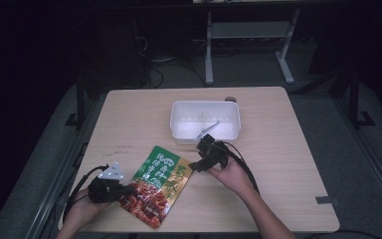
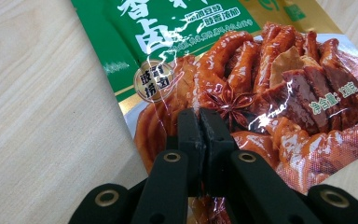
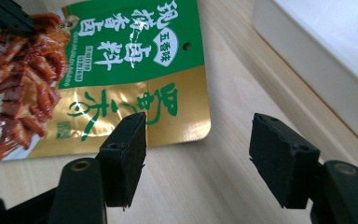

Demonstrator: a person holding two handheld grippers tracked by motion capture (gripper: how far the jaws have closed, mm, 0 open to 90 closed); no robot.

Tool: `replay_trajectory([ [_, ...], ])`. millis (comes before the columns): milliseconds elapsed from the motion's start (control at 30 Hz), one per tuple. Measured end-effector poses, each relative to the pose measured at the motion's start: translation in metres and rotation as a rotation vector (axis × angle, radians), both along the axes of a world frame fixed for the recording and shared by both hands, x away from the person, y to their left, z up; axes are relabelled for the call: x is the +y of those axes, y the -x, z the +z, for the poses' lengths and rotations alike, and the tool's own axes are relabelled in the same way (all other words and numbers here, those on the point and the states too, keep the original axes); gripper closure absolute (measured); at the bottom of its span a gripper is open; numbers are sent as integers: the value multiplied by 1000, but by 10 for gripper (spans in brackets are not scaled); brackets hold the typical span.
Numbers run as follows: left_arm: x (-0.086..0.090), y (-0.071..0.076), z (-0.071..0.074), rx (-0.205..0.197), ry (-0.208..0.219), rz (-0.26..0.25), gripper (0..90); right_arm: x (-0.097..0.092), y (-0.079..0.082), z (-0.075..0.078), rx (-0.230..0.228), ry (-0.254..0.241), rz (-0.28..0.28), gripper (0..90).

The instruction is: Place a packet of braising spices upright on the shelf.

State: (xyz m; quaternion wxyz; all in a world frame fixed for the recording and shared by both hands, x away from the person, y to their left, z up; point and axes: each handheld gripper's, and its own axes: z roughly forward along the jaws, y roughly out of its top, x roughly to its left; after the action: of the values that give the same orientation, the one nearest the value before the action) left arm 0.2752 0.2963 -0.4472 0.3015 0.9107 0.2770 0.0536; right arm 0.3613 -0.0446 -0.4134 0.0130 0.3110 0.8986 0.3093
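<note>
A green, gold and red food pouch (image 1: 156,181) lies flat on the wooden table (image 1: 278,149), near its front edge. My left gripper (image 1: 124,189) is at the pouch's left edge. In the left gripper view its jaws (image 2: 199,125) are pressed together on the glossy film of the pouch (image 2: 270,74). My right gripper (image 1: 199,155) hovers just off the pouch's upper right corner, between the pouch and the white tub. Its jaws (image 3: 198,156) stand wide apart with nothing between them, and the gold corner of the pouch (image 3: 168,107) lies just ahead.
A white rectangular tub (image 1: 179,124) stands behind the pouch at mid-table, with a small silvery item (image 1: 206,130) inside. Its wall (image 3: 307,70) is close on the right of the right gripper view. A small dark disc (image 1: 230,99) sits behind the tub.
</note>
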Motion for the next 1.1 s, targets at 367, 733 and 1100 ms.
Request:
replay_trajectory([
  [367,-1,0,-2,-4,-16,-10,880,24,-23,-16,84,61,17,364],
  [733,0,-2,-3,2,-6,-10,878,35,-29,-30,177,50,45,410],
  [1100,-1,-2,-3,0,-4,-8,870,36,-23,-11,209,-41,77,553],
])
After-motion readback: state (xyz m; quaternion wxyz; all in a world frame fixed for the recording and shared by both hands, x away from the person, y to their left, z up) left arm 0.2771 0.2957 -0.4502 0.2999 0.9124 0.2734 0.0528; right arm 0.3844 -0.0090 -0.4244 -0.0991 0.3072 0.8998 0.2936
